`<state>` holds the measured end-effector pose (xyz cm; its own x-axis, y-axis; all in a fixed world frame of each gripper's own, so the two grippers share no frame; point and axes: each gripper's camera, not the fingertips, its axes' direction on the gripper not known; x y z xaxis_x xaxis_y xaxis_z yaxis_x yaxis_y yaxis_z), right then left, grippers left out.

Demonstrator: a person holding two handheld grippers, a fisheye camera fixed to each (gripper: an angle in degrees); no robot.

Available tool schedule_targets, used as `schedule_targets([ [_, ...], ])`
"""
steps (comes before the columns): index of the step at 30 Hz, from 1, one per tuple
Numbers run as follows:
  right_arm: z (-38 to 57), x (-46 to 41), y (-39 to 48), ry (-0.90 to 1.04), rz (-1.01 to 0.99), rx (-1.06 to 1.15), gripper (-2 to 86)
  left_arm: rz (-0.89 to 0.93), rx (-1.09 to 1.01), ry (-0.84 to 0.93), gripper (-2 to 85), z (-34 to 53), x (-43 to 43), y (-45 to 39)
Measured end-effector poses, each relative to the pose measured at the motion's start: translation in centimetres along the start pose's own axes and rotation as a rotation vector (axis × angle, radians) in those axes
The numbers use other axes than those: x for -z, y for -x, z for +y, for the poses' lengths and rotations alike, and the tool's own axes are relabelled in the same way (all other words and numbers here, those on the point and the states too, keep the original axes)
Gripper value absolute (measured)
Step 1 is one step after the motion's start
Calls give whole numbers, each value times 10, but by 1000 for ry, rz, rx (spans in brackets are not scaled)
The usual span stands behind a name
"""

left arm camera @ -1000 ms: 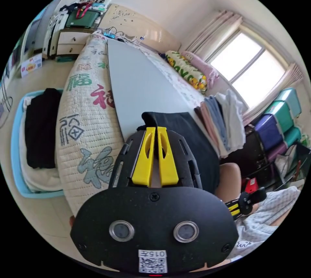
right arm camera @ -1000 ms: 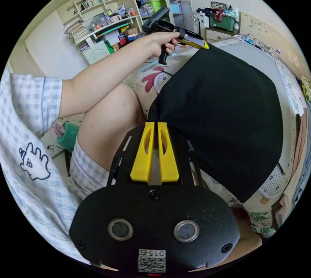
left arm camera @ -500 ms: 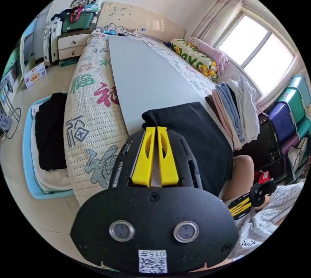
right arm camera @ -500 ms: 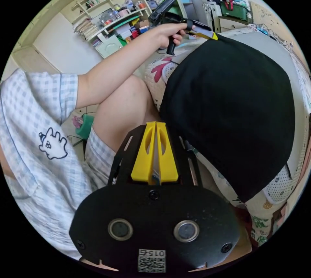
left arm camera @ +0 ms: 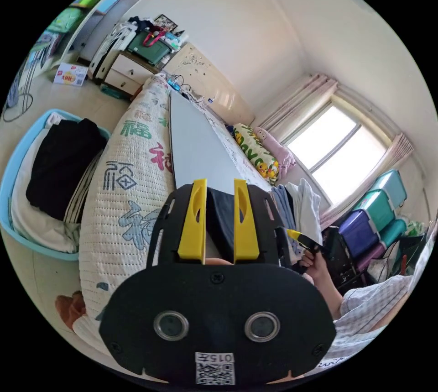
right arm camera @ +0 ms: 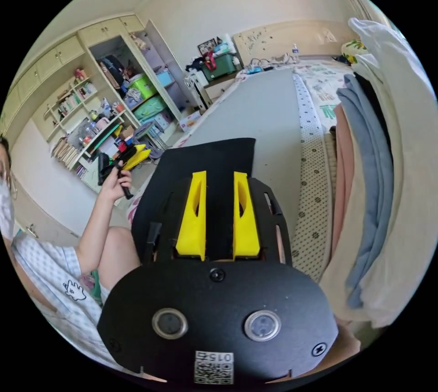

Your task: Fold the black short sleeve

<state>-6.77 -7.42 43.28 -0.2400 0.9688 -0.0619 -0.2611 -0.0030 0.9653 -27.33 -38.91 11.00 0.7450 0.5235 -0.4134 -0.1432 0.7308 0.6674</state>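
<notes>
On the grey board lies the folded black short-sleeve shirt; both hand-held grippers have just released it, jaws apart, lifted clear.

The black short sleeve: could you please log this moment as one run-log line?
black short sleeve: folded, flat on grey board | left gripper: open | right gripper: open | garment: not gripped
</notes>
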Motion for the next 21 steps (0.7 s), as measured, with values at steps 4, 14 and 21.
schedule_targets([
  [4,-28,-32,-28,109,17,-73,108,35,61,46,131,0,-5,19],
  [14,-71,-108,19,286,122,75,79,83,211,111,168,14,-15,64],
  [21,-89,-156,79,373,310,285,71,155,240,106,178,21,-14,84],
])
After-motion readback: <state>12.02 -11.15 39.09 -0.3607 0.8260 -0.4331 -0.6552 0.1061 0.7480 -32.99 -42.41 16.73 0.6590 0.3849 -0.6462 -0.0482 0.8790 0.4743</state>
